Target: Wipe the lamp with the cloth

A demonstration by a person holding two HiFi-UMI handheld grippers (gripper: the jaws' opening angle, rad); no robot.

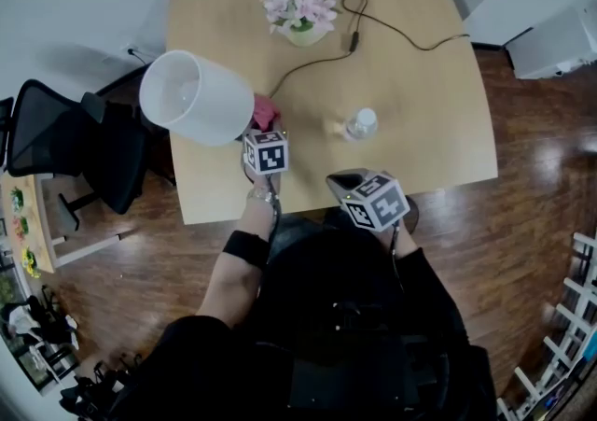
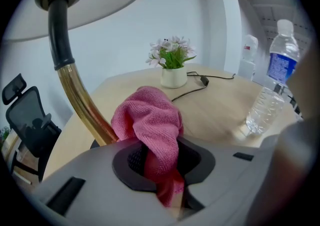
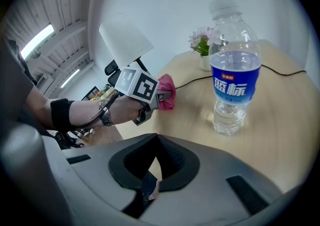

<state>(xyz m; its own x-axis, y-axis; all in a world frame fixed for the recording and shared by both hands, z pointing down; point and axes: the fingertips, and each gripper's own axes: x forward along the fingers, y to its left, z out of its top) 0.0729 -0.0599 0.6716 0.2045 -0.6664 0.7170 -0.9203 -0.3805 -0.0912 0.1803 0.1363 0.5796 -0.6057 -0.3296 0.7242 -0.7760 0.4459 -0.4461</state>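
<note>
The lamp has a white shade (image 1: 194,97) and a curved brass stem (image 2: 82,103) with a black neck; it stands at the table's left edge. A pink cloth (image 2: 150,130) is bunched between the jaws of my left gripper (image 2: 159,167), which is shut on it just right of the stem. In the head view the cloth (image 1: 265,113) shows beside the shade, above the left gripper (image 1: 265,144). My right gripper (image 3: 152,170) is shut with nothing in it, near the table's front edge, and it looks toward the left gripper (image 3: 150,100) and the cloth (image 3: 167,91).
A clear water bottle (image 1: 360,123) with a blue label stands mid-table, close in front of the right gripper. A white pot of pink flowers (image 1: 302,7) sits at the back, with a black cable (image 1: 392,32) trailing right. A black office chair (image 1: 65,144) stands left of the table (image 1: 438,120).
</note>
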